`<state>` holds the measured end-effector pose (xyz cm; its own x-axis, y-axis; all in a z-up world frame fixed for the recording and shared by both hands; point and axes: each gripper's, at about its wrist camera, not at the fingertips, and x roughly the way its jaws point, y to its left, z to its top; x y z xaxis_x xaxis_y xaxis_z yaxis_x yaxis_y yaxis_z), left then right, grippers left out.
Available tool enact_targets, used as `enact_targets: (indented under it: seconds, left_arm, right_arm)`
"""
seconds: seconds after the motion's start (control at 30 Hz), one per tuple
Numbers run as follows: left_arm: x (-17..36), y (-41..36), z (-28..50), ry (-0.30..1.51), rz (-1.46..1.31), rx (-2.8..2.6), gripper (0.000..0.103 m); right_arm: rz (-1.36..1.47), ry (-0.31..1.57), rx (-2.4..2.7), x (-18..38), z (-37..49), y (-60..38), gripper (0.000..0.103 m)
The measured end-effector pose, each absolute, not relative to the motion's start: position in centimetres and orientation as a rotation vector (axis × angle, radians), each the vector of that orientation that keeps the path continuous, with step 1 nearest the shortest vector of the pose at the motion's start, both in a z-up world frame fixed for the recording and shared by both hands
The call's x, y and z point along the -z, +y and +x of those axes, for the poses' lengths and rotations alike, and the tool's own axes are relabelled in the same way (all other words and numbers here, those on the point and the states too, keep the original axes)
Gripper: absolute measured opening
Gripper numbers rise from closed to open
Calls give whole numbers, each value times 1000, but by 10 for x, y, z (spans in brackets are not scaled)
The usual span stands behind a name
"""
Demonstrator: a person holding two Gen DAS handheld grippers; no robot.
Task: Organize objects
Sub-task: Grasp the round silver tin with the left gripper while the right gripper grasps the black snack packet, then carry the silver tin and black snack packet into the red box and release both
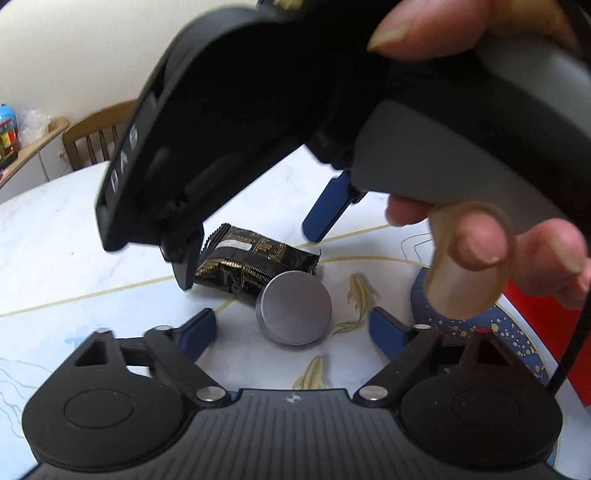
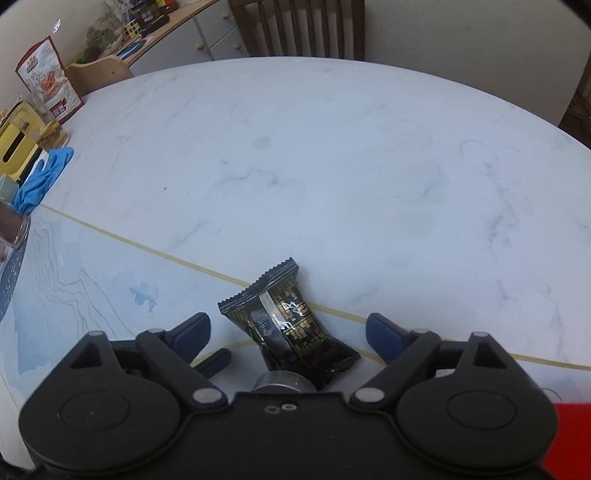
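Spanning the near edge of each wrist view, both grippers stand with jaws spread wide and nothing between the blue pads. The left gripper [image 1: 291, 328] frames a flat round silver metal disc [image 1: 293, 307] lying on the white marbled round tabletop [image 1: 55, 236]; the disc touches a black and gold crimped foil snack packet [image 1: 255, 260] just beyond it. The right gripper [image 2: 288, 332] hovers directly over that packet [image 2: 291, 325], seen from the left view as a black body tilted steeply downward, gripped by a bare hand [image 1: 480, 236]. Beyond the packet, the right wrist view shows open tabletop [image 2: 332, 166] up to the far rim. Along the left rim lie a crumpled blue glove [image 2: 40, 181] and a yellow box [image 2: 18, 144]. A wooden slatted chair [image 2: 295, 27] stands past the far edge.
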<state>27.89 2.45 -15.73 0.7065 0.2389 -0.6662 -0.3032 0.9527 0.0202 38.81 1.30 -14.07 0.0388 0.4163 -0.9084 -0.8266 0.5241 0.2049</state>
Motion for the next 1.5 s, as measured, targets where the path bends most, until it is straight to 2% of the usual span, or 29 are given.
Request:
enact_targets:
  seconds: [0.13,0.3,0.5,0.57,0.67,1.13,1.5]
  left_arm:
    - [156,23,276,719,-88,-320,74]
    - [155,22,271,712,-94,-333,56]
    - [155,22,261,702,-98,-336,38]
    - [154,22,259,703,-104,-330,38]
    - [153,25,254,708,-117,-326,38]
    - [136,27,227,736,-189,-300,38]
    - [90,22,204,703,-181,-251,38]
  right_arm:
    - [-438,1187,-1009,143,390,15,80]
    - [-456,1175,-1018,144,389,18,73]
    - [-456,1156,-1011,143,388,19,54]
    - [-459,1152,-1005,143,387,20,41]
    - [-458,1147,-981,143,386,20,36]
    - [-428,1117,-896,118,378,-15,34]
    - [-375,1079,-924,74,343,-63,34]
